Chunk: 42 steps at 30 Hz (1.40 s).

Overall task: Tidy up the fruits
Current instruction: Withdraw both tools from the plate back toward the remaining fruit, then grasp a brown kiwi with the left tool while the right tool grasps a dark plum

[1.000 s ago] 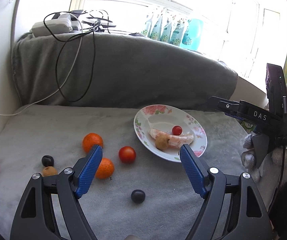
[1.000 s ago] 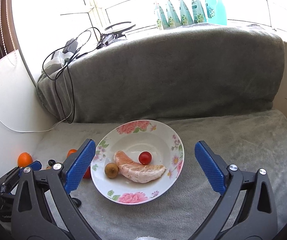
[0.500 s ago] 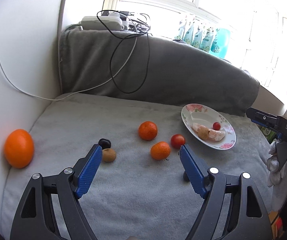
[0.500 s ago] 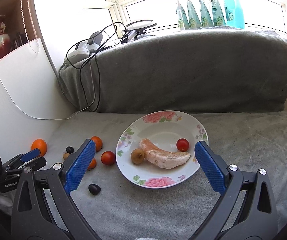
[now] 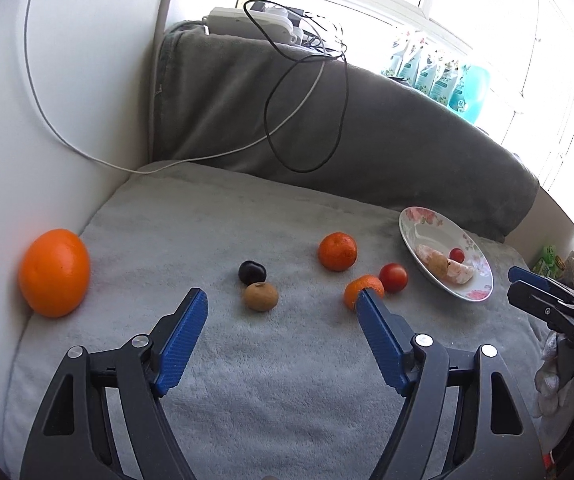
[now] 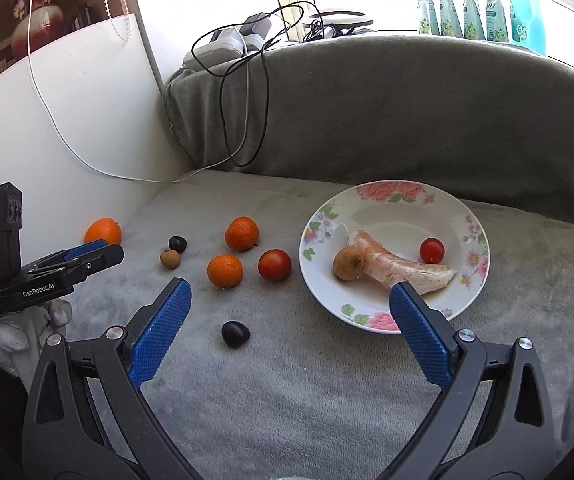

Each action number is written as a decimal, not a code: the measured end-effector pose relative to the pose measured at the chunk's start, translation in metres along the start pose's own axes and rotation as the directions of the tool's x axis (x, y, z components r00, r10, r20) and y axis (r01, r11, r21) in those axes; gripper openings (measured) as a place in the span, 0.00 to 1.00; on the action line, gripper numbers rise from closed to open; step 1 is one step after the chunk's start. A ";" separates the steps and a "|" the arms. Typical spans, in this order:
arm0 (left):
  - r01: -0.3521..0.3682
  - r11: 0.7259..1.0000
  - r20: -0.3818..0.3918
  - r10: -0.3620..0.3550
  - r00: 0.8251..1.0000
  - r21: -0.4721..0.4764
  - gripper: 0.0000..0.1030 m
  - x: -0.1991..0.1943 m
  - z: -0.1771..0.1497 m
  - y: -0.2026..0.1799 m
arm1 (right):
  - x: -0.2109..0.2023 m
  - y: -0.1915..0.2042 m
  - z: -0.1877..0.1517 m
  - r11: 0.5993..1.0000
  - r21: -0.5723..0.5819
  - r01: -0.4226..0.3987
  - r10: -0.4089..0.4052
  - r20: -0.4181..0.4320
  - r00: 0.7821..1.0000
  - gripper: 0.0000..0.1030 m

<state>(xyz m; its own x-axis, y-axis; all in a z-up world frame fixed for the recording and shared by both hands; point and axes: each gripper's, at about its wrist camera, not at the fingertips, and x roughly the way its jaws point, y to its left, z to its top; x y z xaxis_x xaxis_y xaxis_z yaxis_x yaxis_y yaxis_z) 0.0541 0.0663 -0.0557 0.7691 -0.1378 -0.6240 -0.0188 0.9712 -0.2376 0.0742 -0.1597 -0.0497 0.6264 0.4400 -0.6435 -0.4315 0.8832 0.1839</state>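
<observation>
A floral plate [image 6: 471,216] holds a peeled citrus segment [image 6: 401,266], a brown fruit [image 6: 349,263] and a cherry tomato [image 6: 431,250]. Loose on the grey blanket lie two tangerines [image 6: 241,233] [image 6: 225,271], a red tomato [image 6: 274,265], a dark plum [image 6: 235,334], a second dark fruit [image 5: 252,272], a brown longan [image 5: 260,297] and a big orange [image 5: 54,272]. My left gripper [image 5: 281,304] is open and empty, just short of the longan. My right gripper [image 6: 289,292] is open and empty, between the plum and the plate.
A raised grey cushion [image 6: 407,120] backs the blanket. Black and white cables [image 5: 307,112] hang over it from a power strip [image 5: 255,24]. A white wall [image 5: 67,100] bounds the left side. Bottles [image 6: 483,0] stand on the windowsill.
The left gripper has swung left, from the plate towards the longan and the big orange. The right gripper has also turned left, bringing the loose fruits into view. Both stay open.
</observation>
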 end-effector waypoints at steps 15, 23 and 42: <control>-0.031 0.998 -0.092 0.026 0.995 -0.054 0.43 0.041 0.001 0.007 | 0.040 0.032 -0.016 0.994 -0.099 -0.040 0.027 -0.126 0.992 0.88; -0.047 0.998 -0.109 0.041 0.993 -0.047 0.37 0.059 0.000 0.007 | 0.063 0.039 -0.024 0.991 -0.122 -0.046 0.019 -0.212 0.977 0.65; -0.081 0.996 -0.152 0.074 0.986 -0.040 0.26 0.085 -0.005 0.006 | 0.076 0.036 -0.024 0.990 -0.118 -0.075 0.043 -0.254 0.966 0.31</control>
<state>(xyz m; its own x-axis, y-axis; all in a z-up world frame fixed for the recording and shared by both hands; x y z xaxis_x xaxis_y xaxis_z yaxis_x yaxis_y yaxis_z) 0.1164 0.0596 -0.1135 0.6598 -0.0934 -0.7456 -0.1063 0.9706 -0.2157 0.0903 -0.0987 -0.1099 0.4215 0.4221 -0.8026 -0.5509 0.8222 0.1431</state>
